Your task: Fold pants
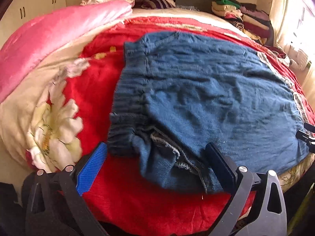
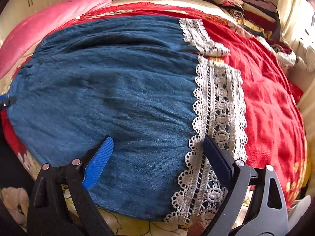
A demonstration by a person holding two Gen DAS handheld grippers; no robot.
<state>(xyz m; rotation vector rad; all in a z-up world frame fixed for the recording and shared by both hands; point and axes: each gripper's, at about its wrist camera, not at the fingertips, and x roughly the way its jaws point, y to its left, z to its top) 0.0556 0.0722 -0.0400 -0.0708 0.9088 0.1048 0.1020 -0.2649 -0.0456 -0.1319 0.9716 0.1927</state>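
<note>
- Left gripper [image 1: 155, 155]: jaws standing wide, gripping nothing, hanging over the waistband end of the pants [image 1: 206, 98], with bare red blanket [image 1: 157, 206] lying open at the near edge.
- Right gripper [image 2: 157, 149]: jaws spread wide, holding nothing, hovering over the lace hem [image 2: 220, 106].
- Pants: lying flat across the blanket.
- Pink quilt [image 1: 49, 39] and clothes pile [image 1: 246, 17]: bordering the far side.
</note>
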